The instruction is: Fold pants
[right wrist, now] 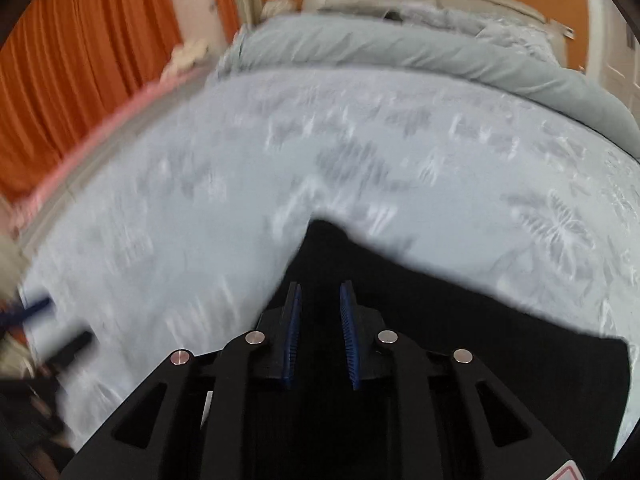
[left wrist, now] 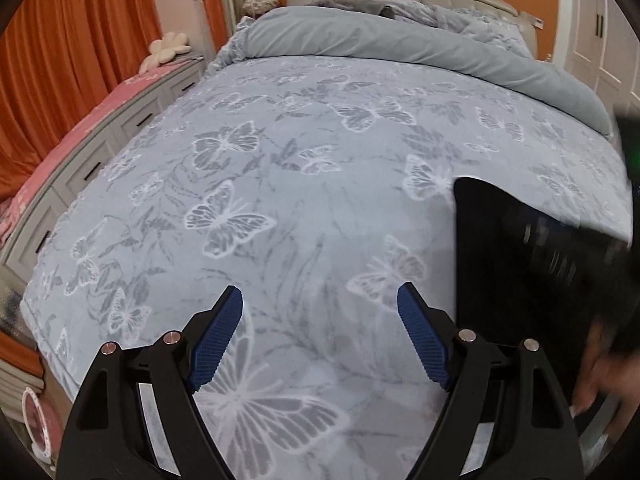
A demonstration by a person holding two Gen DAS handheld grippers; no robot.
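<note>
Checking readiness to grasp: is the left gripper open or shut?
Open: the left gripper has its blue pads spread wide over the bedspread, holding nothing.

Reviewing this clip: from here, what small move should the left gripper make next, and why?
Probably swing the left gripper right toward the black pants: its jaws stand wide open over bare butterfly bedspread, while the right gripper is nearly closed over the fabric.

Wide bare butterfly bedspread [left wrist: 280,184] ahead, black pants [left wrist: 520,264] bounding it rightward, rolled duvet [left wrist: 380,46] blocking far end
</note>
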